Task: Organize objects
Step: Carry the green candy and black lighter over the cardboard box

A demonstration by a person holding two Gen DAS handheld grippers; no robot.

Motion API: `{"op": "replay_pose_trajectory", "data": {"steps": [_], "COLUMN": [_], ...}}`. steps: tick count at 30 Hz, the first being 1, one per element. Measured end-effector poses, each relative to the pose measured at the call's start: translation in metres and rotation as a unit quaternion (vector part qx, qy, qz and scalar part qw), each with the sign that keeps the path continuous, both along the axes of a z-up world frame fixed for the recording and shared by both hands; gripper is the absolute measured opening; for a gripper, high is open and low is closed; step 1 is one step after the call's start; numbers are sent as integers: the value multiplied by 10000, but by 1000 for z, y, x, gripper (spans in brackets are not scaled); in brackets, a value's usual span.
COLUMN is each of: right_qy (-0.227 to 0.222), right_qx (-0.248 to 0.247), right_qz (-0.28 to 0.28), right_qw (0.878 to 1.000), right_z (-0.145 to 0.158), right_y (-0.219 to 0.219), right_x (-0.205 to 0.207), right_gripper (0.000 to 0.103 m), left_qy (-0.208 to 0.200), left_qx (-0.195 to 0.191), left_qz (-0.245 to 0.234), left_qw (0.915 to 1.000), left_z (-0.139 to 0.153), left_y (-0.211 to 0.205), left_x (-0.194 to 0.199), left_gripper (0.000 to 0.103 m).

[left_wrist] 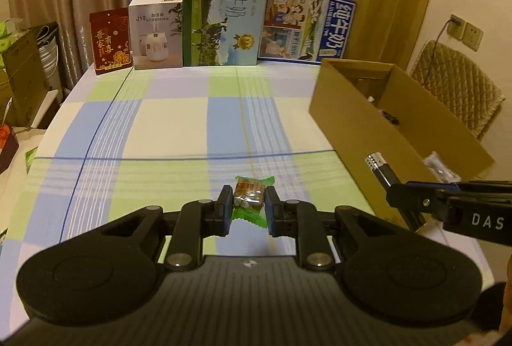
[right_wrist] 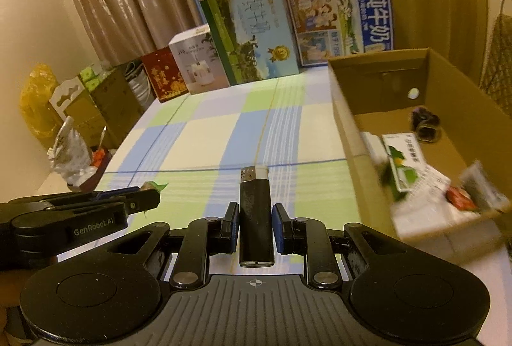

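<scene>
Left wrist view shows our left gripper [left_wrist: 249, 208] with its jaws closed on a small wrapped candy [left_wrist: 249, 195], green at both ends of the wrapper; the jaws press it from two sides, so it appears to sit a little above the checked cloth of the desk [left_wrist: 160, 128]. In the right wrist view our right gripper [right_wrist: 255, 223] has its jaws closed narrowly on a black lighter [right_wrist: 256, 211], which points forward along the fingers with its metal head free in front. We think it is held by the body so that it can drop out cleanly. The open cardboard box [right_wrist: 352, 135] stands on the right side of the desk, near both grippers, and it already contains a green and white packet [right_wrist: 401, 167] and other small things. We judge that both objects are meant for this box. The tall printed cartons [left_wrist: 224, 16] at the far edge look like background only.
</scene>
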State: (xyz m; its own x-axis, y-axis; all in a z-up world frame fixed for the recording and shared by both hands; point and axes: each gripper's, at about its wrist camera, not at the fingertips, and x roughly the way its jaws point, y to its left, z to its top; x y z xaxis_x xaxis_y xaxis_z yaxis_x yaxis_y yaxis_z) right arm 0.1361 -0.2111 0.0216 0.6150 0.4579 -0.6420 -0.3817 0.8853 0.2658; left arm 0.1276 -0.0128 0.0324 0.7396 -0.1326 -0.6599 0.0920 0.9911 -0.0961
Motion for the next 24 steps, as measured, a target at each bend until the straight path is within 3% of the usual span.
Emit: {"op": "replay_pose_trajectory", "data": {"steps": [11, 24], "right_qy": [-175, -304], "right_qx": [-159, -318], "right_qz": [-248, -934], "right_qw": [9994, 9947], "right_z": [23, 39], "right_y": [-62, -148], "right_x": [-68, -89], "right_gripper": [19, 19], "left_qy": [10, -17], "left_qx": [-261, -286], "left_qz": [-214, -955], "left_qw": [9994, 9950], "left_z": [16, 28], "left_y": [-56, -138], "left_x": [-70, -83], "left_gripper": [17, 17]}}
